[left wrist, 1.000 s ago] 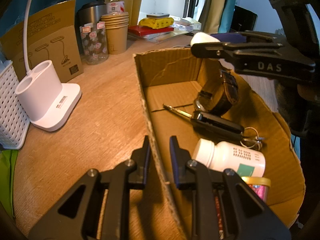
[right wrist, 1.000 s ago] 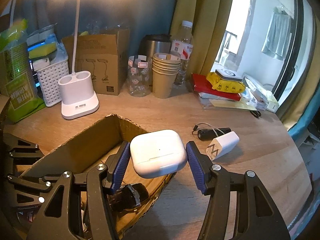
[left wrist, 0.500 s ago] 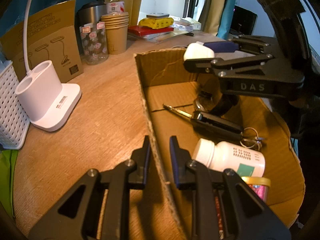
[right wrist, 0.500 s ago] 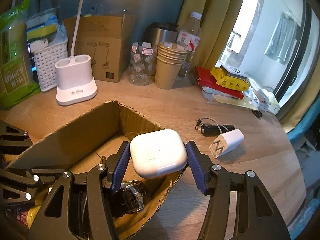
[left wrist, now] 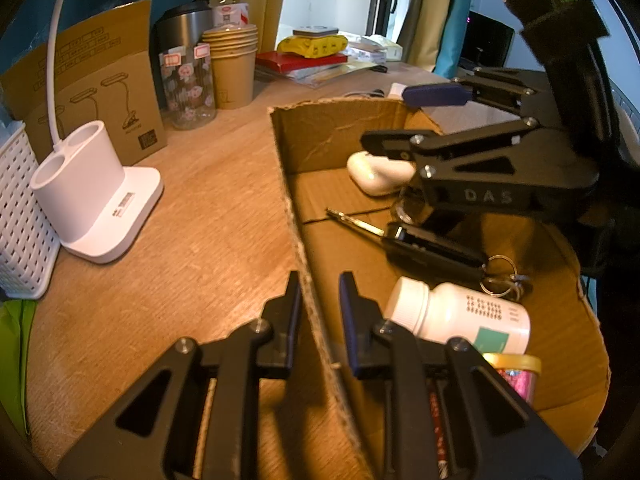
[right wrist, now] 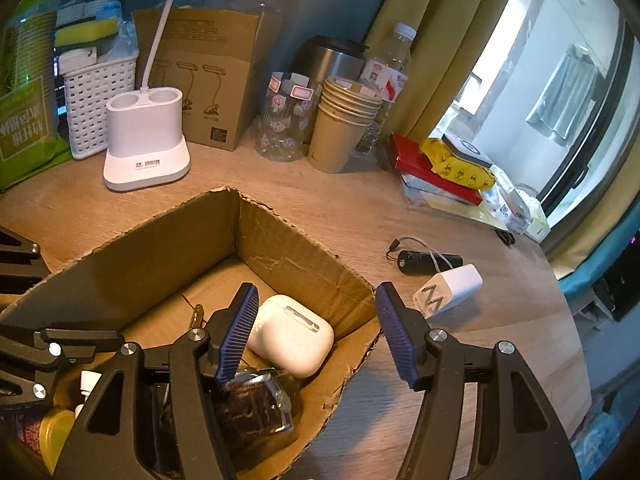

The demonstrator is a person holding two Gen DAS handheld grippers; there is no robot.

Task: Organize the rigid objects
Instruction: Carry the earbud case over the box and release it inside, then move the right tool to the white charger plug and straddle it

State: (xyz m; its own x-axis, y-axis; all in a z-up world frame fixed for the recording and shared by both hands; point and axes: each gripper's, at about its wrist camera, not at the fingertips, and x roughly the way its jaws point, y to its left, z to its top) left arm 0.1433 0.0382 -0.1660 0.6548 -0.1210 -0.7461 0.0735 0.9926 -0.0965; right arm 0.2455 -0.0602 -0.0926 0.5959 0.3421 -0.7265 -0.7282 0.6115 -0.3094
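Note:
A white earbud case (right wrist: pixel 294 334) lies on the floor of the open cardboard box (right wrist: pixel 176 236), free of my right gripper (right wrist: pixel 316 334), which is open above the box's far corner. In the left wrist view the case (left wrist: pixel 376 172) rests under the right gripper (left wrist: pixel 400 120). My left gripper (left wrist: pixel 320 304) is shut on the box's near wall (left wrist: pixel 296 216). The box also holds a watch (right wrist: pixel 256 408), a folding key (left wrist: pixel 424 244), a white pill bottle (left wrist: pixel 460 316) and a small yellow-lidded jar (left wrist: pixel 516 372).
On the wooden table outside the box lie a white charger (right wrist: pixel 448 288) and a black cylinder with a cord (right wrist: pixel 428 260). At the back stand a white lamp base (right wrist: pixel 146 140), a white basket (right wrist: pixel 94 100), a cardboard carton (right wrist: pixel 208 76), a glass jar (right wrist: pixel 286 116), paper cups (right wrist: pixel 344 124) and books (right wrist: pixel 436 164).
My right gripper moved down over the box, opened and let go of the earbud case, which now lies on the box floor. The left gripper has not moved.

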